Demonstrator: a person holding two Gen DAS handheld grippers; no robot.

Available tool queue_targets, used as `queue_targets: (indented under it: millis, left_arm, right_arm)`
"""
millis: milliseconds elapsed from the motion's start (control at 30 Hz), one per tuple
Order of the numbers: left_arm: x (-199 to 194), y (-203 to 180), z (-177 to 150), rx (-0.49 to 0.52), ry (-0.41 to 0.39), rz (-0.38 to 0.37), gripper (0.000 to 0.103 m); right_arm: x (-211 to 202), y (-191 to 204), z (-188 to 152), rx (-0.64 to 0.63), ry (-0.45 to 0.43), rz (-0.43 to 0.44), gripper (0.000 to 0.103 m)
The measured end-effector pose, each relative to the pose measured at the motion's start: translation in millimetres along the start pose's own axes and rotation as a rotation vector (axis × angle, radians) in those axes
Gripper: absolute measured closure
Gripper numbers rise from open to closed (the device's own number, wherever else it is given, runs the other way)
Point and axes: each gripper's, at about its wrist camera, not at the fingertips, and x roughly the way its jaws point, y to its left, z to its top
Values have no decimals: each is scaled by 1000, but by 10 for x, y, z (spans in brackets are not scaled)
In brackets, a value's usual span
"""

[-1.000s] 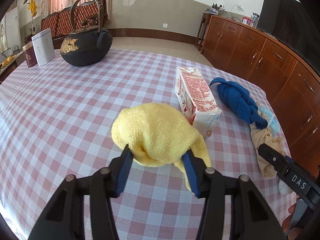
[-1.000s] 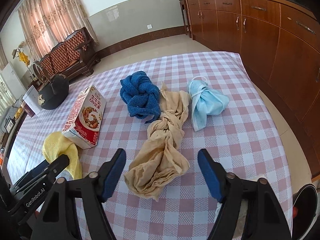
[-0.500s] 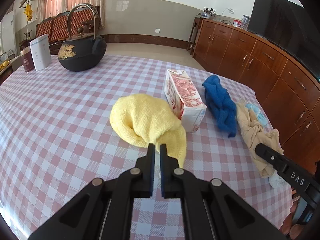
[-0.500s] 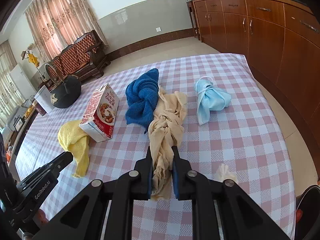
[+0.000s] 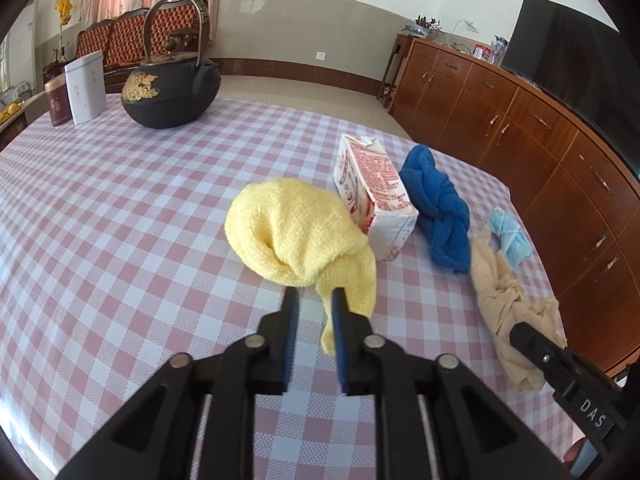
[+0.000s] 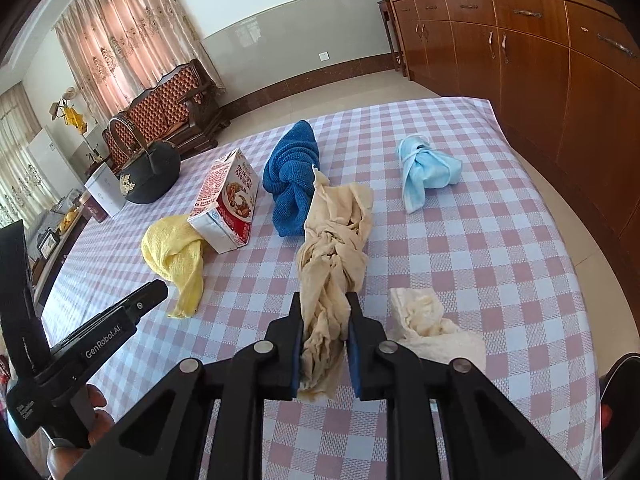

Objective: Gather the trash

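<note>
Right wrist view: right tool [image 6: 323, 320] clamps the limp beige cloth [image 6: 334, 236] at its near end; left tool [image 5: 313, 312] pinches the soft yellow cloth [image 5: 296, 232] by its tail.

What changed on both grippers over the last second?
Both closed: the left gripper pinched the yellow cloth tail, the right gripper clamped the beige cloth. Carton, blue cloth and mask stayed put.

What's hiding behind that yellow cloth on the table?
Behind the yellow cloth lies a milk carton, on its side and touching it. The cloth covers the carton's lower near corner, and whether anything lies beneath the cloth cannot be seen.
</note>
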Motion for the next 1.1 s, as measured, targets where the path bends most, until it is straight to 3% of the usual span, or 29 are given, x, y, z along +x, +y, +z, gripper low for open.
queue_targets:
  millis: [33,67,100,167,300,533,600,633,667,767,867,1100]
  left_arm:
    - [3,-7,22,-2,-4,-3,57]
    - [-9,-21,40,-1,-18,-2,45]
    - [-33,-39,58,3,-37,-1,42]
    - [-64,-97,101,23,-71,10,33]
    - [100,-132,179,42,-51,60,32]
    - [334,-87,161,13,14,68,33]
    - [350,-72,148,3,17,74,45]
    - [356,-74,135,3,25,78,62]
    - [365,-71,129,1,33,76,69]
    - [336,-48,107,-12,26,74,84]
    - [305,-40,85,-25,19,63,92]
    - [80,14,-24,-28,-18,46,93]
  right_arm:
    - [-1,8,9,-5,-4,-2,74]
    - [2,16,26,-9,-8,-7,63]
    - [-1,20,38,-11,-16,-14,51]
    - [-10,25,66,-12,-38,-25,39]
    - [74,20,118,-12,-35,-38,38]
    - [205,50,157,-27,-23,-66,38]
    - [228,52,153,-27,-20,-69,38]
    - [230,51,149,-28,-23,-72,38]
    - [226,51,145,-30,-26,-71,40]
    - [240,54,133,-40,-21,-60,66]
    - [236,47,133,-38,-22,-50,70]
    - [83,14,104,-2,-33,10,76]
